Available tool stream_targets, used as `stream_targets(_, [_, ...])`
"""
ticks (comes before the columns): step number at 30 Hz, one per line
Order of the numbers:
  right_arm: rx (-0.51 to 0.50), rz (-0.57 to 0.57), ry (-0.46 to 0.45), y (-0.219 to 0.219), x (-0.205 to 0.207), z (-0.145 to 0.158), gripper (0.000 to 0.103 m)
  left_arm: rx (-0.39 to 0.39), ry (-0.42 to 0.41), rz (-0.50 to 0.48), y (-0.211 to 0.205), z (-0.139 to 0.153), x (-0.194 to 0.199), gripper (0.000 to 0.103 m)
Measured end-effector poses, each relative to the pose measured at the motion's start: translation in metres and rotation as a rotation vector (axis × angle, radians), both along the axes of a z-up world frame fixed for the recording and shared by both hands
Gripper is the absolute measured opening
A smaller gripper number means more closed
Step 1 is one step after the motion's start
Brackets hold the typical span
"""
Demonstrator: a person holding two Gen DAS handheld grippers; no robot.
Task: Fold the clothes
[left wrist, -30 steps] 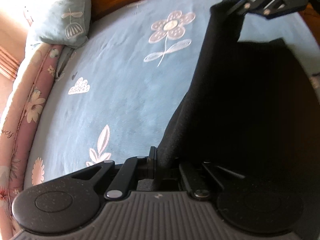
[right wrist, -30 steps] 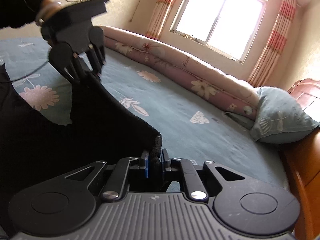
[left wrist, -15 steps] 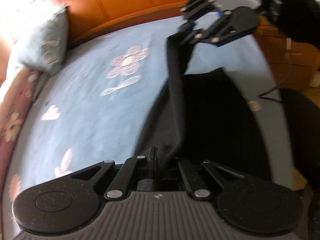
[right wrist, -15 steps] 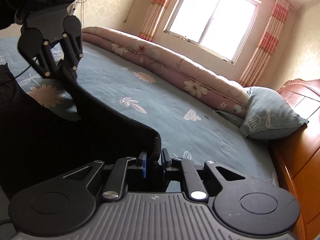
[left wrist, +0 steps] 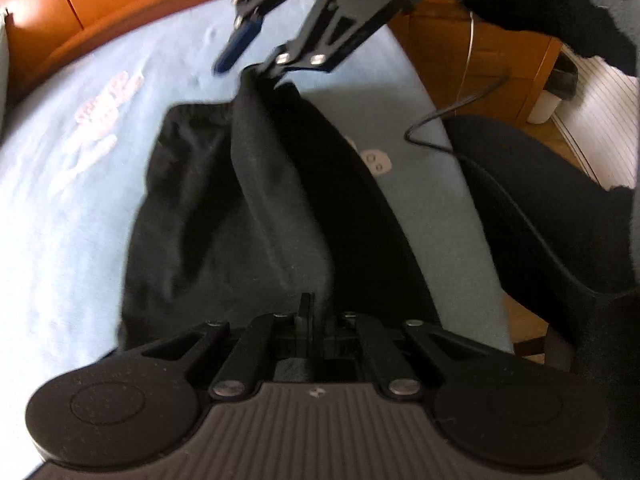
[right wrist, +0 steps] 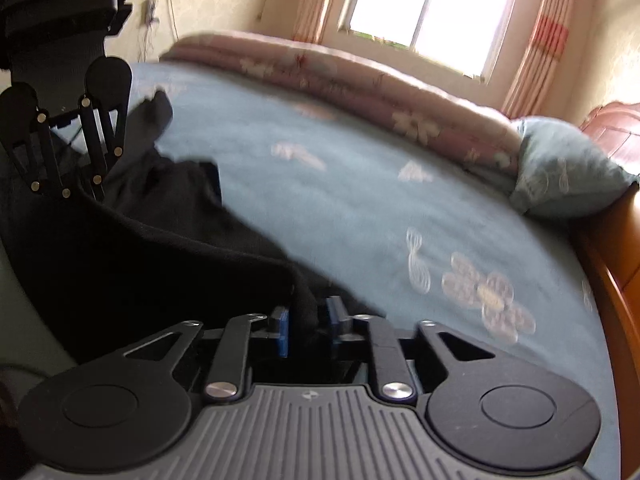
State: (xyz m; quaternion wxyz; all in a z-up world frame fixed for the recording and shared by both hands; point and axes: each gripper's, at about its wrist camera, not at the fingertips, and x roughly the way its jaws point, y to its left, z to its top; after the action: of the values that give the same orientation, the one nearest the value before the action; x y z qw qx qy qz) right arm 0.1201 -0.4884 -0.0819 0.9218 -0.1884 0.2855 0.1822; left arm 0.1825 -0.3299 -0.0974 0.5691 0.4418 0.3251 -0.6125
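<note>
Black garment (left wrist: 248,200) lies half-folded near the bed (left wrist: 60,208) edge. Left gripper (left wrist: 306,312) clamped on its hem; right gripper (right wrist: 306,320) opening, cloth between the pads. Risk: early release lets the fold slump crooked.

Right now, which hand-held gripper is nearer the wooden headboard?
Right. The right hand-held gripper, jaws opening around the black garment, hangs near the headboard; the left hand-held gripper, shut on the garment, is farther away.
</note>
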Motion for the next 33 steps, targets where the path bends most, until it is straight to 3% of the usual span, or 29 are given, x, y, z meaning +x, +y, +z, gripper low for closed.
stream_targets(1, [0.001, -0.032, 0.017, 0.000, -0.002, -0.004, 0.051, 0.004, 0.010, 0.004, -0.001, -0.005, 0.000, 0.000])
stream_targets(5, [0.058, -0.182, 0.080, -0.006, -0.021, -0.013, 0.061, -0.001, 0.014, 0.017, 0.001, -0.013, 0.001, 0.000])
stream_targets(8, [0.270, -0.301, 0.135, -0.022, -0.043, -0.012, 0.061, -0.011, 0.011, 0.031, 0.005, -0.012, 0.000, 0.000])
stream_targets(13, [0.791, -0.434, 0.194, -0.049, -0.074, -0.026, 0.061, -0.016, 0.009, 0.043, 0.005, -0.013, -0.002, 0.001])
stream_targets(18, [1.121, -0.567, 0.251, -0.057, -0.065, -0.061, 0.061, -0.022, 0.013, 0.062, 0.004, -0.012, -0.001, 0.001])
stream_targets(22, [1.278, -0.646, 0.237, -0.061, -0.054, -0.075, 0.061, -0.029, 0.013, 0.070, 0.006, -0.012, -0.002, 0.001])
stream_targets(23, [1.285, -0.672, 0.235, -0.062, -0.051, -0.076, 0.061, -0.030, 0.014, 0.072, 0.006, -0.012, -0.003, 0.001])
stream_targets(24, [1.289, -0.698, 0.232, -0.062, -0.047, -0.076, 0.054, -0.031, 0.013, 0.070, 0.007, -0.012, -0.003, 0.001])
stream_targets(25, [1.260, -0.719, 0.229, -0.061, -0.044, -0.075, 0.033, -0.031, 0.010, 0.065, 0.008, -0.012, -0.005, 0.001])
stream_targets(27, [1.175, -0.755, 0.211, -0.056, -0.038, -0.069, 0.016, -0.033, 0.006, 0.053, 0.010, -0.011, -0.008, 0.001])
stream_targets(31, [0.937, -0.695, 0.099, -0.035, -0.035, -0.033, 0.013, -0.034, -0.007, 0.022, 0.013, -0.004, -0.016, 0.001])
stream_targets(33, [0.826, -0.671, 0.093, -0.025, -0.032, -0.022, 0.013, -0.024, -0.033, -0.002, 0.013, -0.004, -0.022, 0.001])
